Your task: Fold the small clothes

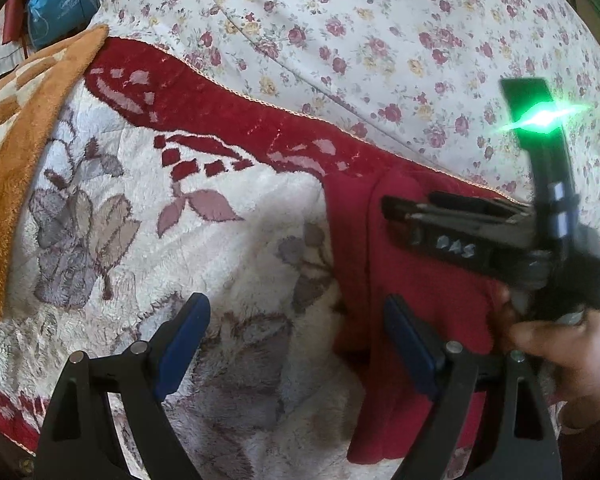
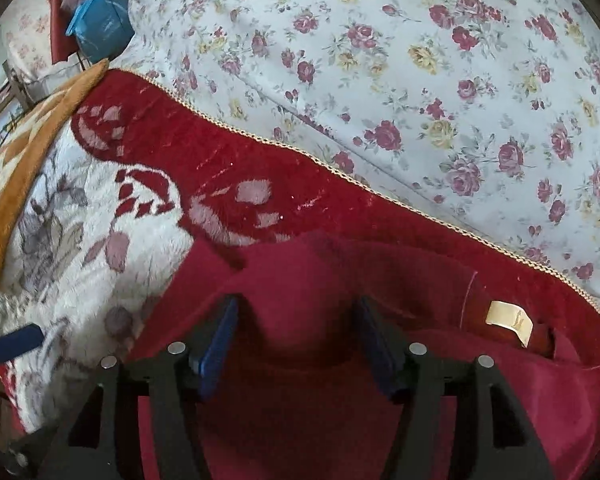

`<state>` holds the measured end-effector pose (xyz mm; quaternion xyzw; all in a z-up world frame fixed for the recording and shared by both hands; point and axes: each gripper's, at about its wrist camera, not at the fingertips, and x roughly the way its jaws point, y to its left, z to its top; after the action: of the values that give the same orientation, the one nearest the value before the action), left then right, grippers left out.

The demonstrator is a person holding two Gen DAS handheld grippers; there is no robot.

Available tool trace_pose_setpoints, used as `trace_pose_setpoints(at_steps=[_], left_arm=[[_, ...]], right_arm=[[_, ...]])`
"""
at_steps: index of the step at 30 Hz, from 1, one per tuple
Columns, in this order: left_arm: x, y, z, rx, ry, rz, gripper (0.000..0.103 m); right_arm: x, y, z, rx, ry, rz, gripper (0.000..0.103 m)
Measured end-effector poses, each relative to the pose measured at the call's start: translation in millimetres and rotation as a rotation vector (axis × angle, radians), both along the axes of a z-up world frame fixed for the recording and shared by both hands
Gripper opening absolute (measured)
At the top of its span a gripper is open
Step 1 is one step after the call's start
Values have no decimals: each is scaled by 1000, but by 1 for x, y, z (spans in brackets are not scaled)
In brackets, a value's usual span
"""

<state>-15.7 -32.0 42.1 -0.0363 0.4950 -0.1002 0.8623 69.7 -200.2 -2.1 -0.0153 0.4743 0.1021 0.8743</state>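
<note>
Left wrist view: the left gripper (image 1: 296, 344) hangs with jaws spread wide over the plush blanket (image 1: 228, 240), nothing between its blue pads (image 1: 182, 344). The red garment (image 1: 412, 320) lies at 3 to 5 o'clock, its left edge running between the pads. Only this view shows the right gripper (image 1: 396, 210) from outside, at 3 o'clock, held by a hand (image 1: 560, 344) under a green light (image 1: 540, 120); whether its fingers are parted cannot be told here.

Right wrist view: the right gripper (image 2: 296, 340) stands open, a raised hump of the soft red garment (image 2: 300, 280) bulging between its pads (image 2: 218, 344) without being pinched. Only here shows a cream label (image 2: 510, 318) at 3 o'clock. The blanket's (image 2: 80, 220) braided hem runs from 10 to 4 o'clock against the smooth floral sheet (image 2: 420, 80). An orange fleece (image 2: 24, 152) borders 9 o'clock. Open blanket lies toward 8 o'clock.
</note>
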Motion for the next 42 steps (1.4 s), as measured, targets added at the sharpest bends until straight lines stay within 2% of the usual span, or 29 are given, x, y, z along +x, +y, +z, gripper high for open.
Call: trace_pose_setpoints(at_steps=[1, 3, 5, 6, 9, 12, 13, 15, 16, 17, 18, 20, 21, 22, 23, 26, 27, 28, 30, 31, 33, 34, 35, 37, 39, 42], left_arm=[[0, 1, 0, -7, 3, -1, 87], [0, 5, -1, -49, 31, 0, 88], [1, 9, -4, -101, 72, 12, 92], [1, 12, -5, -129, 89, 16, 92], [-4, 10, -6, -161, 111, -13, 93], [-10, 4, -8, -166, 123, -67, 94], [-10, 2, -11, -167, 137, -78, 94], [-11, -2, -12, -149, 129, -80, 94], [-11, -4, -11, -139, 121, -83, 95], [-10, -6, -12, -131, 116, -84, 95], [-8, -8, -12, -127, 114, -78, 95], [-6, -11, -14, -122, 109, -64, 97], [-5, -14, -14, -116, 100, -62, 98], [-5, -17, -13, -113, 87, -64, 98], [-5, -20, -12, -116, 74, -72, 98], [-3, -28, -10, -137, 53, -82, 98], [-2, -31, -10, -158, 51, -79, 91], [-2, -33, -9, -187, 58, -86, 70], [-2, -39, -6, -232, 79, -127, 44], [-6, -43, -1, -229, 55, -143, 43], [-16, -50, 8, -198, -20, -173, 39], [-19, -52, 12, -195, -35, -188, 37], [-20, -53, 13, -202, -40, -198, 36], [-22, -55, 16, -221, -42, -215, 34], [-25, -58, 19, -217, -48, -230, 34], [-28, -62, 22, -203, -63, -249, 34]], right_arm=[[-3, -2, 5, 26, 4, 3, 66], [-8, -9, 16, 98, 11, -3, 74], [-10, -12, 24, 168, 25, -6, 87], [-8, -9, 26, 186, 48, 2, 88], [0, 10, 19, 153, 107, 30, 89], [15, 35, -3, 89, 177, 59, 91], [16, 39, -8, 68, 182, 60, 97], [15, 50, -13, -9, 137, 82, 99], [14, 53, -15, -40, 127, 97, 97], [12, 52, -14, -61, 112, 103, 85], [9, 47, -11, -64, 95, 92, 79], [7, 30, -3, 14, 86, 76, 54], [6, 20, 2, 72, 86, 66, 48], [3, 10, 7, 135, 87, 59, 31], [-1, -2, 12, 201, 87, 47, 24], [-8, -20, 22, 249, 72, 29, 21], [-9, -22, 23, 261, 75, 25, 20], [-10, -25, 24, 273, 79, 20, 20], [-12, -31, 26, 298, 87, 11, 20], [-13, -33, 28, 307, 90, 10, 20], [-17, -38, 35, 321, 94, 6, 23], [-18, -41, 39, 335, 96, -3, 30], [-19, -44, 42, 348, 101, -15, 56], [-19, -45, 49, 359, 108, -29, 86], [-17, -37, 55, 363, 110, -4, 86], [-8, -11, 53, 287, 143, 51, 88]])
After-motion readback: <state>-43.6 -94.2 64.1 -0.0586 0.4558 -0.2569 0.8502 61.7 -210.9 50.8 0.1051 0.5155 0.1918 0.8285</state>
